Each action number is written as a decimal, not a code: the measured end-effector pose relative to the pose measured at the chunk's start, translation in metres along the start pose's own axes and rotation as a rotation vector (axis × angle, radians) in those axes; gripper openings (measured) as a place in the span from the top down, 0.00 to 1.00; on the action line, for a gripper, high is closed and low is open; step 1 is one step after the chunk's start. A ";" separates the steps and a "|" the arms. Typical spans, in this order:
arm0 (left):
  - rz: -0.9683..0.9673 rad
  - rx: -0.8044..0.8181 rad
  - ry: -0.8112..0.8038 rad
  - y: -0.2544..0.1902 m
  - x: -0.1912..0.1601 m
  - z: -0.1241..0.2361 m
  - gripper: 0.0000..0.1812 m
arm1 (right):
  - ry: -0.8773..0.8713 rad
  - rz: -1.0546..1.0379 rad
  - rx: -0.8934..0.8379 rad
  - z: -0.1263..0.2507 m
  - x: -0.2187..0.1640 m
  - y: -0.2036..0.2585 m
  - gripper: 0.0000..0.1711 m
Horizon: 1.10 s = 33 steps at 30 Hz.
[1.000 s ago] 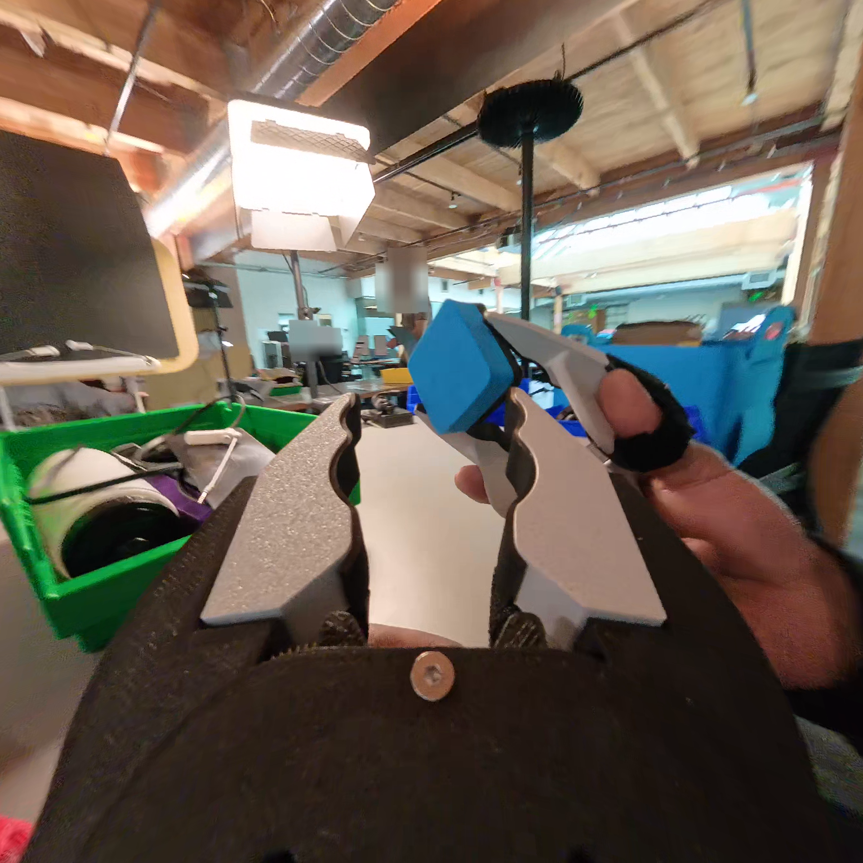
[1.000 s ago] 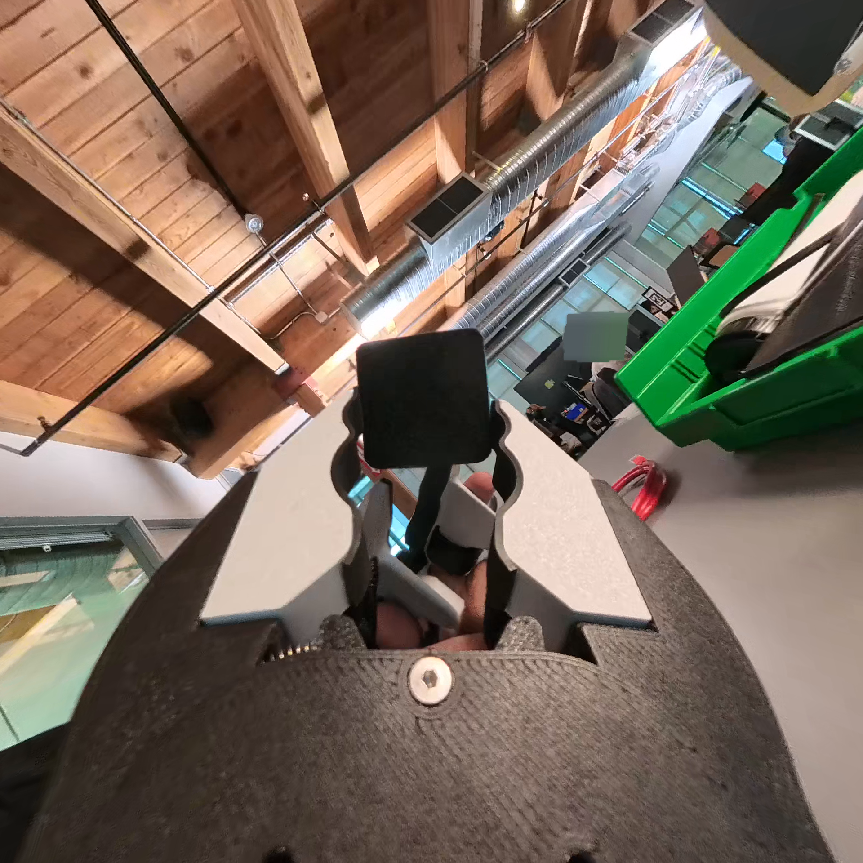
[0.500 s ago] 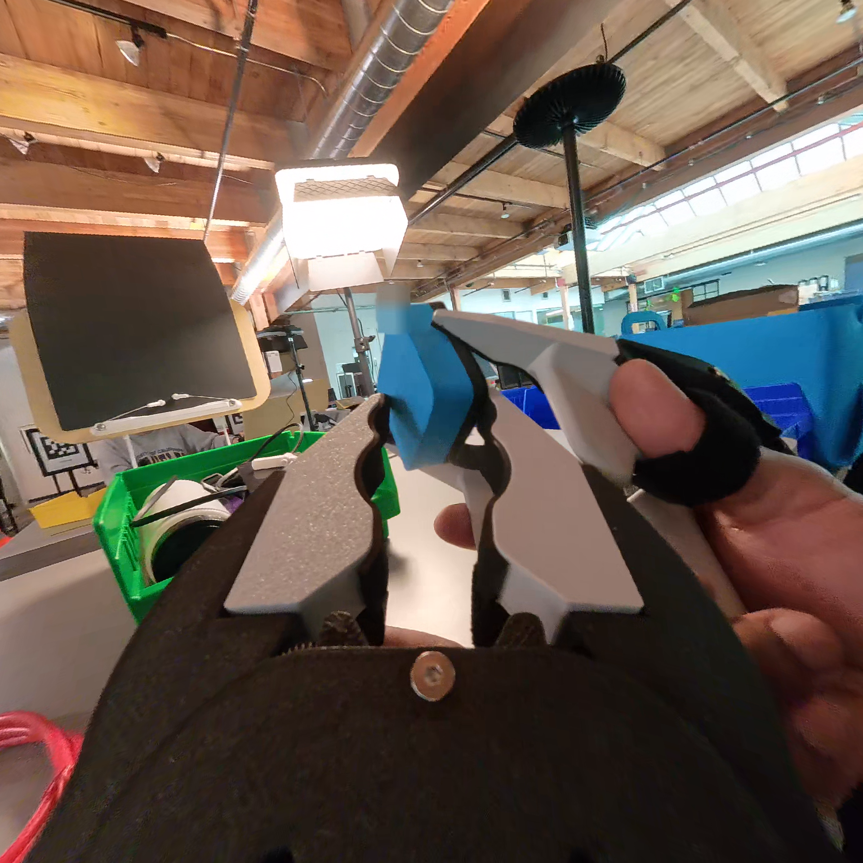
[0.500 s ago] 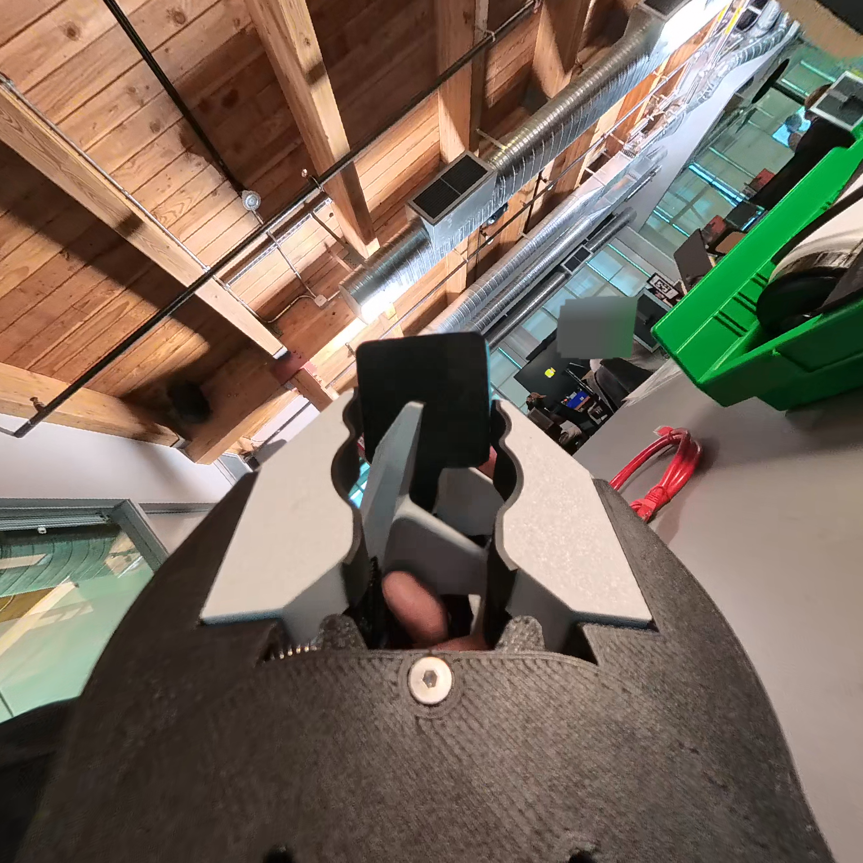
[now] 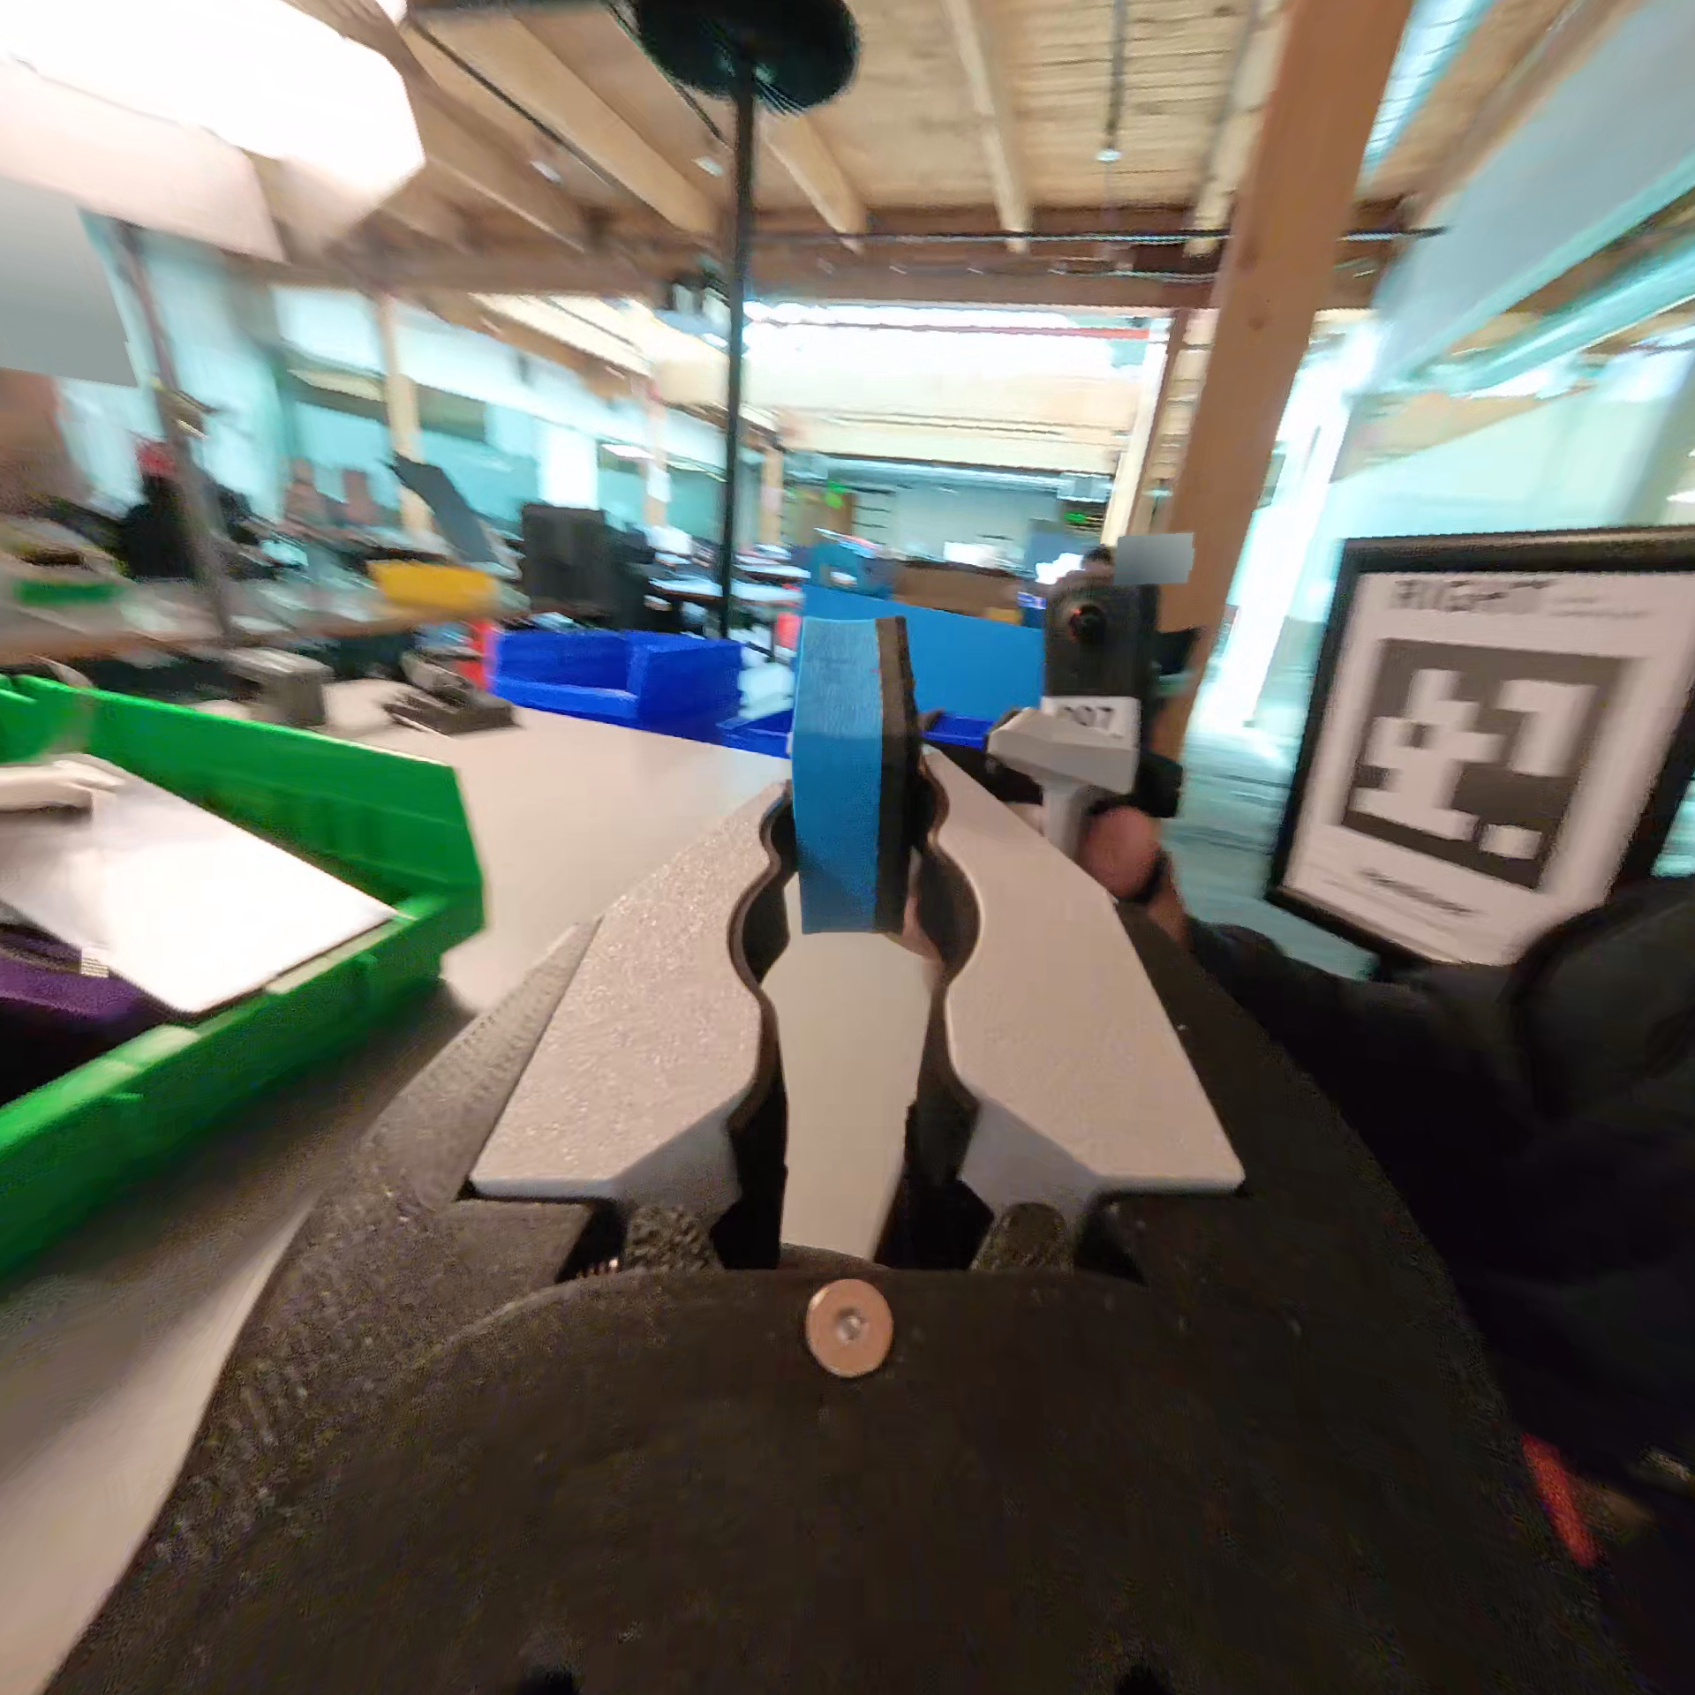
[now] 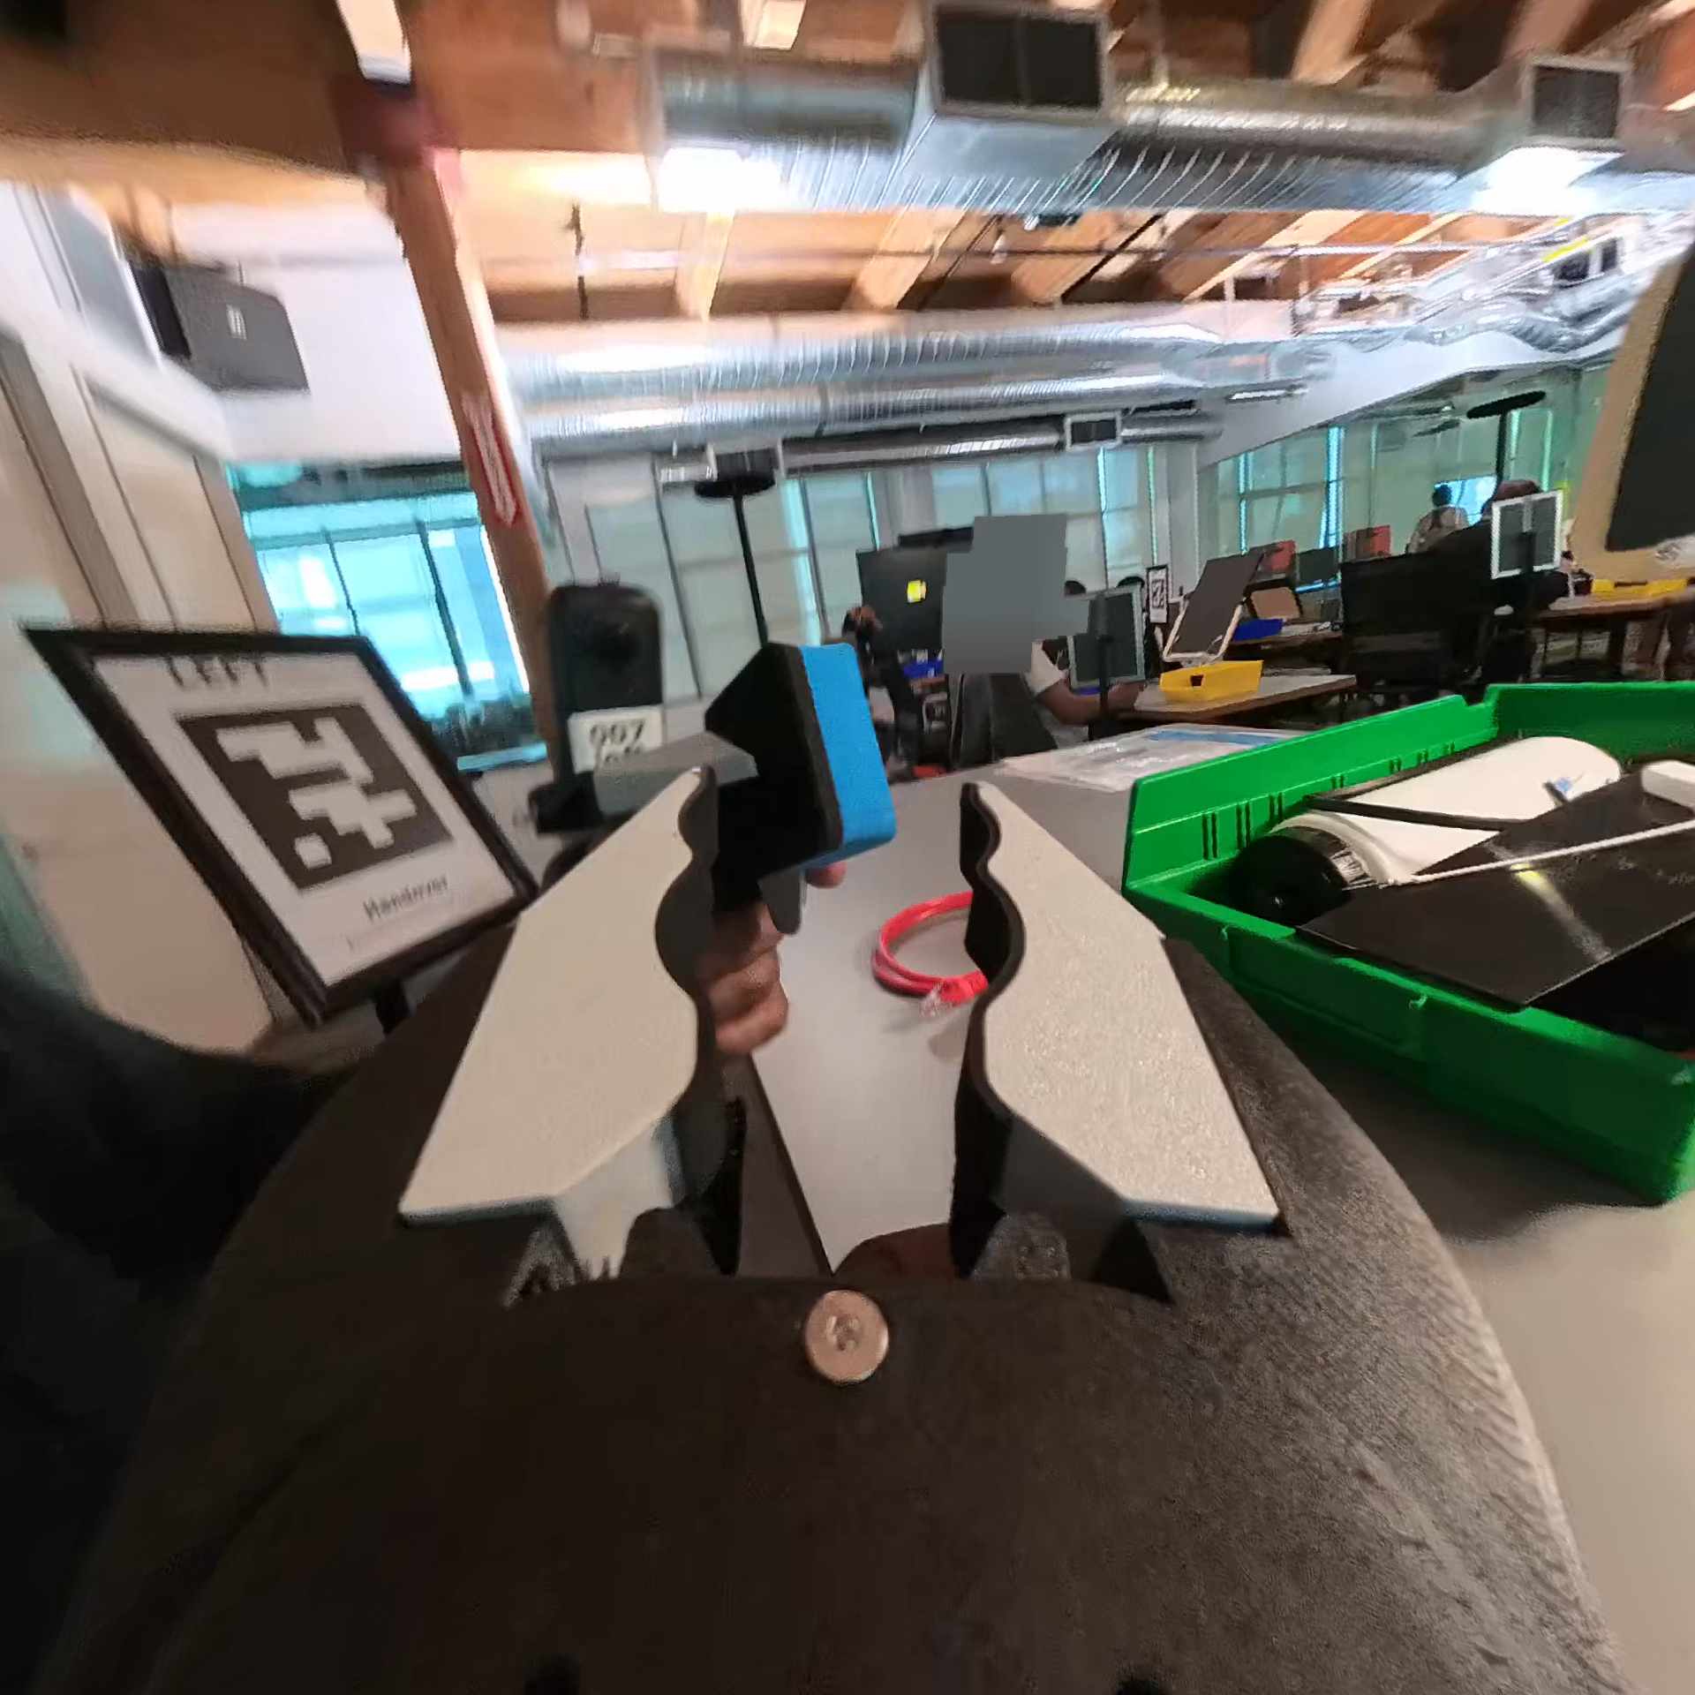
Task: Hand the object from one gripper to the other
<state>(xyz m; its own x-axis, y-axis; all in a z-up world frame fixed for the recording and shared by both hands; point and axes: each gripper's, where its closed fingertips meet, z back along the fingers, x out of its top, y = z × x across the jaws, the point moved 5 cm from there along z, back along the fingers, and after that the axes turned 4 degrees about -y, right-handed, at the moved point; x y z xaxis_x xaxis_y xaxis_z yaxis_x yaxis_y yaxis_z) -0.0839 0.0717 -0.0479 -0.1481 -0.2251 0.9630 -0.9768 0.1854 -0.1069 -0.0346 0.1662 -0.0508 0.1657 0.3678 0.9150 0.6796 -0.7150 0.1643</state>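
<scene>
Left wrist view: we hold the blue-and-black foam block point(image 5: 848, 780) upright between the tips of our left gripper point(image 5: 853, 825), its jaws closed in on the block's two broad faces, blue layer to one side, thin black layer to the other. The block is off the grey table point(image 5: 569, 807) and sits well apart from the green bin point(image 5: 275, 936), which stands to its left on the tabletop. Beyond the block, the right gripper point(image 5: 1064, 761) faces us, with a framed marker card point(image 5: 1486, 761) beside it.

In the right wrist view, our right gripper point(image 6: 835, 825) stands wide open and empty; the block point(image 6: 807, 770) appears just off its left fingertip, in the other gripper's hold. A coiled red cable point(image 6: 922, 954) lies on the table below the block, and the green bin point(image 6: 1431, 1009) is off to its right.

We judge the block light, soft and slightly compressible, with a grippy foam surface and little risk of damage. It should take a pinch best across its broad flat faces, near the middle, with modest pressure so that it does not squash or twist out.
</scene>
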 end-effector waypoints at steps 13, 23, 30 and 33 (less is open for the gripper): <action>0.246 -0.201 0.042 -0.009 -0.012 -0.001 0.86 | 0.097 -0.052 0.108 -0.002 -0.012 0.011 0.86; 0.570 0.064 0.024 0.020 -0.014 -0.006 0.65 | 0.034 0.804 -0.220 0.016 0.006 -0.001 0.87; 0.885 -0.002 0.003 0.001 -0.016 -0.018 0.65 | 0.050 1.423 -0.256 0.021 -0.012 0.008 0.87; 0.940 -0.007 0.013 -0.001 -0.021 -0.020 0.66 | 0.089 1.579 -0.229 0.021 -0.022 0.010 0.86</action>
<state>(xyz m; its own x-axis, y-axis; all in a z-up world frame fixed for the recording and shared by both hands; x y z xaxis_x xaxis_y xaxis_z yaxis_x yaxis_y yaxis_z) -0.0765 0.0956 -0.0629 -0.8741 0.0303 0.4848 -0.4562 0.2912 -0.8409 -0.0164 0.1634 -0.0766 0.5210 -0.8222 0.2293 -0.2434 -0.4006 -0.8833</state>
